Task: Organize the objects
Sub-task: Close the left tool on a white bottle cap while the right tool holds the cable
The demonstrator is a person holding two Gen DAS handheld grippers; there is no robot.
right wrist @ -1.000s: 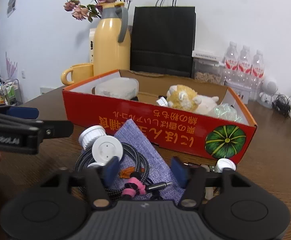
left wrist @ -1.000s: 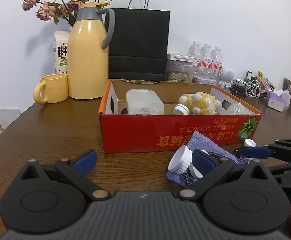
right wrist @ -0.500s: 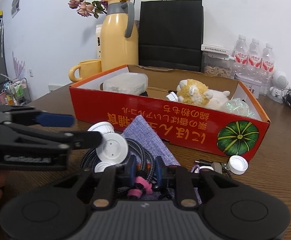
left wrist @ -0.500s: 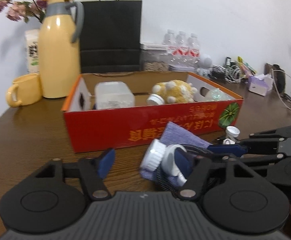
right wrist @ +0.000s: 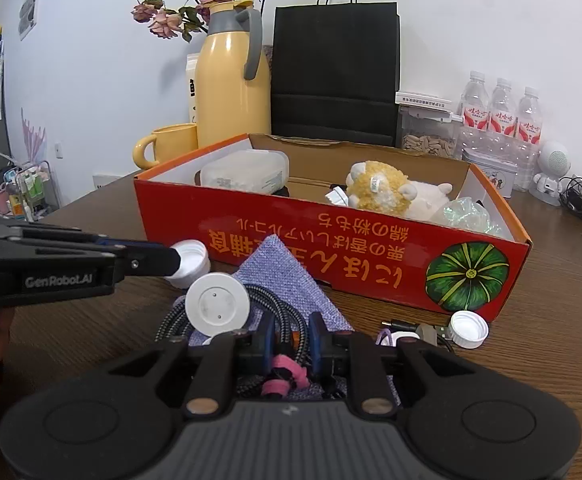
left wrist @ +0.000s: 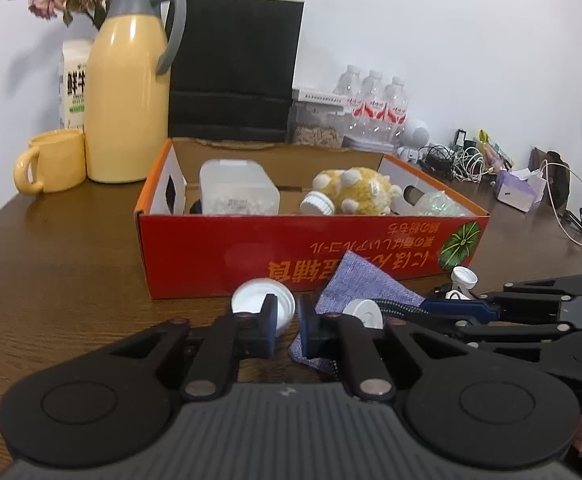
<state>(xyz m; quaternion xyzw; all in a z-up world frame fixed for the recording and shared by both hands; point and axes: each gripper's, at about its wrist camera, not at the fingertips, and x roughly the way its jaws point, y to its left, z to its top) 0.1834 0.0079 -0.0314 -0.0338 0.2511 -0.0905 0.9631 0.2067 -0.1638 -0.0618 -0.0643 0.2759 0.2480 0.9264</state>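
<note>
A red cardboard box (left wrist: 291,248) stands on the brown table. In front of it lie a purple cloth (right wrist: 287,276), a coiled braided cable (right wrist: 287,316) with a pink strap (right wrist: 287,374) and a white round disc (right wrist: 217,304). My right gripper (right wrist: 291,340) is shut on the cable's strands; in the left wrist view the right gripper (left wrist: 443,308) reaches in from the right. My left gripper (left wrist: 287,330) has its jaws closing, pads pinching the rim of a white cap (left wrist: 263,300) left of the cloth. The left gripper (right wrist: 167,258) touches that cap (right wrist: 191,258). Another white cap (right wrist: 469,328) lies right.
Inside the box sit a clear plastic container (left wrist: 237,188) and a yellow plush toy (left wrist: 355,196). Behind it stand a yellow thermos (left wrist: 127,92), a yellow mug (left wrist: 51,160), a black paper bag (left wrist: 235,68) and water bottles (left wrist: 375,100). Tangled cables (left wrist: 459,160) lie far right.
The left jaws went from wide open to nearly together around the white cap's rim. The right jaws closed from half open onto the braided cable.
</note>
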